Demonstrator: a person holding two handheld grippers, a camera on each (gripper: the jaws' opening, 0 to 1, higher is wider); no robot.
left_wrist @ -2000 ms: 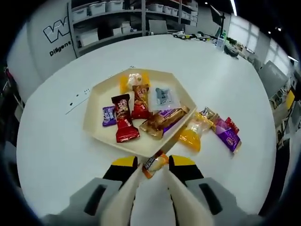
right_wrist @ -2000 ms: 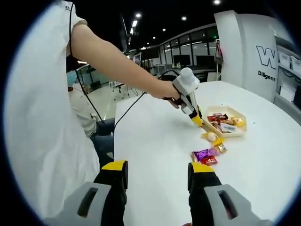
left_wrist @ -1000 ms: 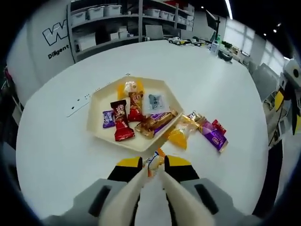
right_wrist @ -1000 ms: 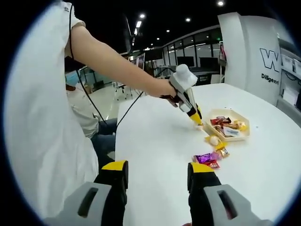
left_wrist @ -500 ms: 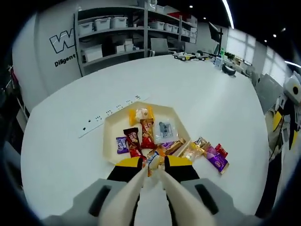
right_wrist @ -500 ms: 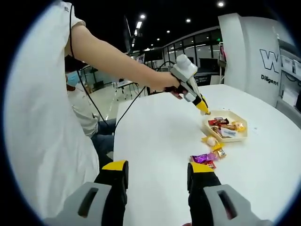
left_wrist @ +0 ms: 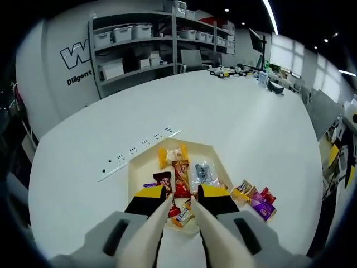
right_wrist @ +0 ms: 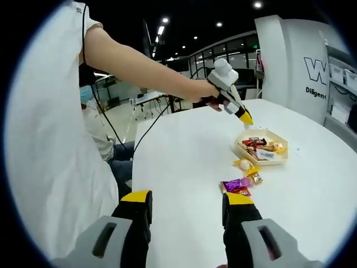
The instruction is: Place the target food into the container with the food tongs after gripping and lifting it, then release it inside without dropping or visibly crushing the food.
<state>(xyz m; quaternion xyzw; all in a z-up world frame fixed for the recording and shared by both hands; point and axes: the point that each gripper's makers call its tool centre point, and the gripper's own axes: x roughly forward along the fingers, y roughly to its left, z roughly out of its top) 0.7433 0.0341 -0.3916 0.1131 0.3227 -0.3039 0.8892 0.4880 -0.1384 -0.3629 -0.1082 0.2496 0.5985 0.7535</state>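
White round table point(left_wrist: 234, 117), shelving behind. Tray point(left_wrist: 136, 167) of wrapped snacks is seen below the left gripper point(left_wrist: 179, 205), jaws parted; a small candy point(left_wrist: 183, 216) lies between them, apparently released. Light, crinkly, slippery; best pinched mid-wrapper. Right gripper point(right_wrist: 187, 202) spread, idle.

left gripper point(left_wrist: 179, 207): grey body, yellow pads, cream tongs | person: white short sleeve point(right_wrist: 50, 139)
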